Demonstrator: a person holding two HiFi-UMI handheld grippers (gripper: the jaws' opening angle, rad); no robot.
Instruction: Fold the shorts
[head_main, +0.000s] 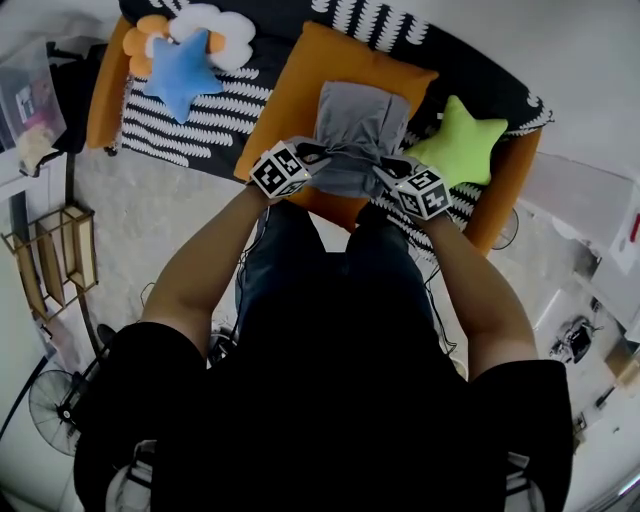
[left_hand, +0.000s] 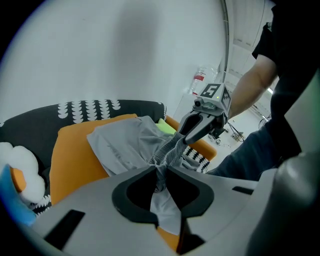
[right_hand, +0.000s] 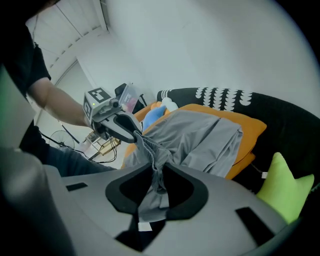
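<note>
**Head view: 2 grippers on the shorts, what could bite from here**

Grey shorts (head_main: 355, 130) lie on the orange cushion (head_main: 300, 90) on the sofa (head_main: 200, 130), with the near edge bunched up. It looks like the waistband. The left gripper (head_main: 316, 156) and the right gripper (head_main: 386, 166) each have their jaws clamped on a wad of that edge.

Both pinches look thin, so the fabric could probably slip out of 1 side mid-fold. If 1 hand travels further than the other, the fold lands crooked. The soft cushion might also shift under the cloth.

Only 1 container is around, a clear bin (head_main: 30, 85) at the far left. Its contents are too blurry to call, and it's well apart from the shorts.
</note>
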